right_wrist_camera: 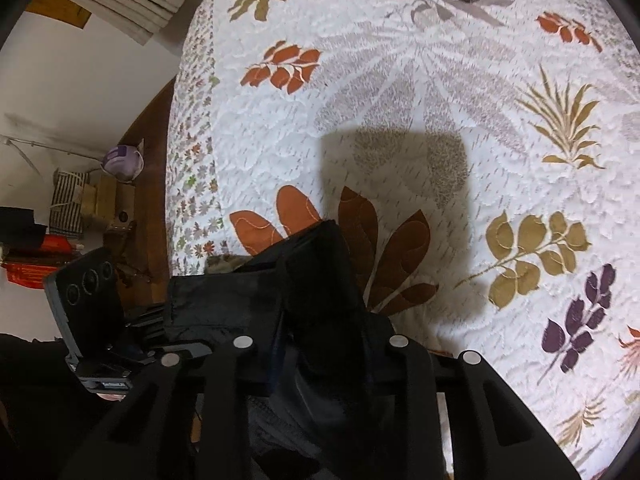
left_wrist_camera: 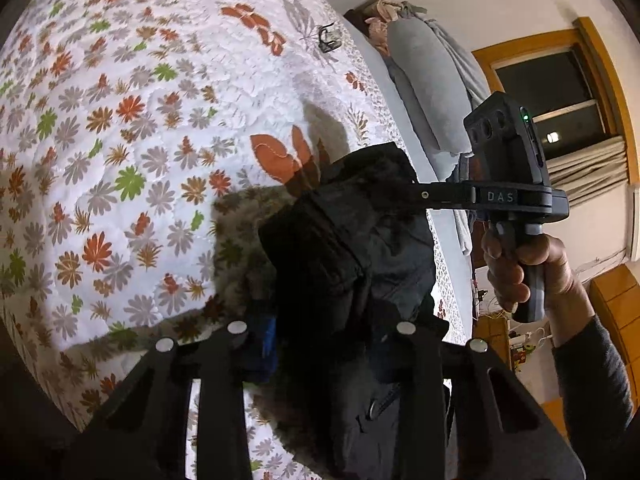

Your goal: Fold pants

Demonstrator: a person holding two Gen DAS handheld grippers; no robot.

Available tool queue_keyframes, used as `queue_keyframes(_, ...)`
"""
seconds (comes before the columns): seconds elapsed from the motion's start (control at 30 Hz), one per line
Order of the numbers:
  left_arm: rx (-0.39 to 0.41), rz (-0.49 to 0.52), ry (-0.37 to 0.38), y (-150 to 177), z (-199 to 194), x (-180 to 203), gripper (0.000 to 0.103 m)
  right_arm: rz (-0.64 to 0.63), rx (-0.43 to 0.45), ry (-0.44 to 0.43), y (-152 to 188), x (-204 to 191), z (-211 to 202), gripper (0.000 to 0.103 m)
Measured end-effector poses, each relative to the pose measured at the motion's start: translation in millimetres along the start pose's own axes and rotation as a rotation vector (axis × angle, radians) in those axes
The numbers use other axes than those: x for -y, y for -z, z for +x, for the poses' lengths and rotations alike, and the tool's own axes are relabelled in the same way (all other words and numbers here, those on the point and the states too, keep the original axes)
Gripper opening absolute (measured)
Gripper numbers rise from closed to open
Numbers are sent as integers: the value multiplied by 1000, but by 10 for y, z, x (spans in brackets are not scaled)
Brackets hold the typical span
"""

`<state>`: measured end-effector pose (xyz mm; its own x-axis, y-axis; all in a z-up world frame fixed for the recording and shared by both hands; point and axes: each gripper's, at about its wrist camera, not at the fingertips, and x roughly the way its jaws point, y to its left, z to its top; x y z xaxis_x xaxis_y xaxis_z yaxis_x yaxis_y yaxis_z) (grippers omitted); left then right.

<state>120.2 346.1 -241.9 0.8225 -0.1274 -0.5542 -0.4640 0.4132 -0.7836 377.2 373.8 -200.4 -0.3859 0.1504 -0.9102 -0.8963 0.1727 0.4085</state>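
Both tongs grip the black pants [left_wrist_camera: 340, 248]: the left tongs [left_wrist_camera: 320, 332] clamp a bunched fold of the dark fabric, and the right tongs [right_wrist_camera: 320, 344] clamp another thick fold. The pants hang lifted above the flower-patterned bed quilt [right_wrist_camera: 440, 92], casting a shadow on it, with the right hand [left_wrist_camera: 520, 264] at the far right.

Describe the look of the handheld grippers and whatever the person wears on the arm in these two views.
Both are matte black plastic. The left gripper and right gripper each show slotted, tapering fingers with round silver studs. Seen from the left wrist, the right one has a pistol-style handle, a "DAS" marking, a black box with three round recesses and a green light. The person's sleeve is dark grey knit.
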Motion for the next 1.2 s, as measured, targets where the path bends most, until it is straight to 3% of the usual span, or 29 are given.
queue_keyframes(0.6, 75, 150, 16, 106, -250, 607, 30, 19, 107, 84, 401, -281, -680, 27)
queue_keyframes(1.2, 108, 450, -21, 390, -589, 1616, 29, 78, 297, 195, 1228, -589, -1576, 27)
